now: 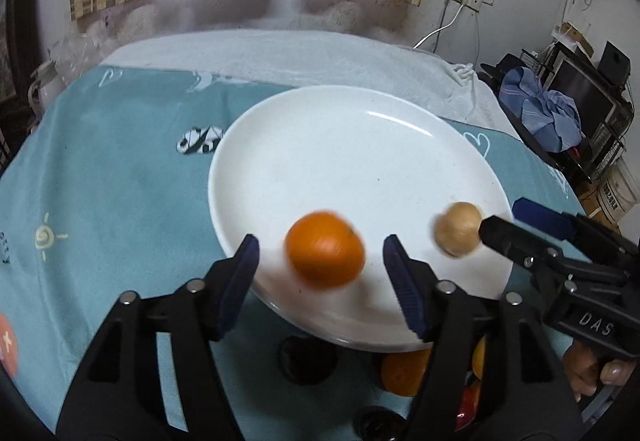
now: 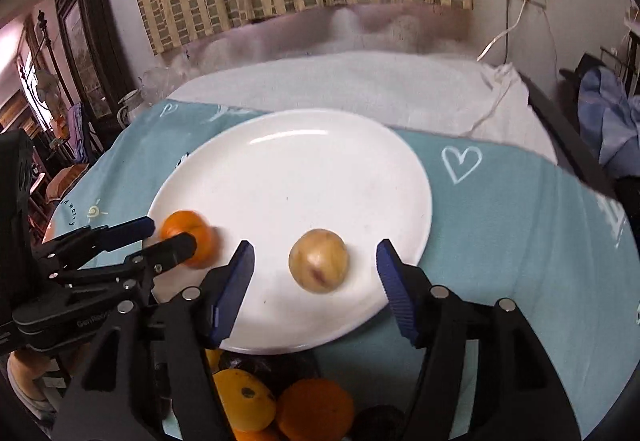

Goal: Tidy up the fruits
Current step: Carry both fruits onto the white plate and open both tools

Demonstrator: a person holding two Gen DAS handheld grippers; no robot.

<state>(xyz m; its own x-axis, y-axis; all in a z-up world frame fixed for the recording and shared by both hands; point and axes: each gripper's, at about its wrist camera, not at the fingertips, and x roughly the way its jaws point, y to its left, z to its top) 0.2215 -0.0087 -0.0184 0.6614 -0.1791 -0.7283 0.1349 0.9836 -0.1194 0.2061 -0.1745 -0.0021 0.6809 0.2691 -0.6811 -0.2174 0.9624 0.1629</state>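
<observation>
Both grippers stood open, holding nothing: the orange (image 1: 325, 249) lay mid-frame between the left gripper (image 1: 320, 265) fingers, the pale fruit (image 2: 319, 260) between the right gripper (image 2: 314, 273) fingers, on the plate (image 1: 340, 145).

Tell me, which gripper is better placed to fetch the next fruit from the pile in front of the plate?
Probably right: the pile lies beneath the open right gripper, nearer than the left gripper.

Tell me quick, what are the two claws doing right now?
Left claw: open, holding nothing; the orange sits loose between its fingers on the plate.
Right claw: open, holding nothing; the pale fruit sits between its fingers.
</observation>
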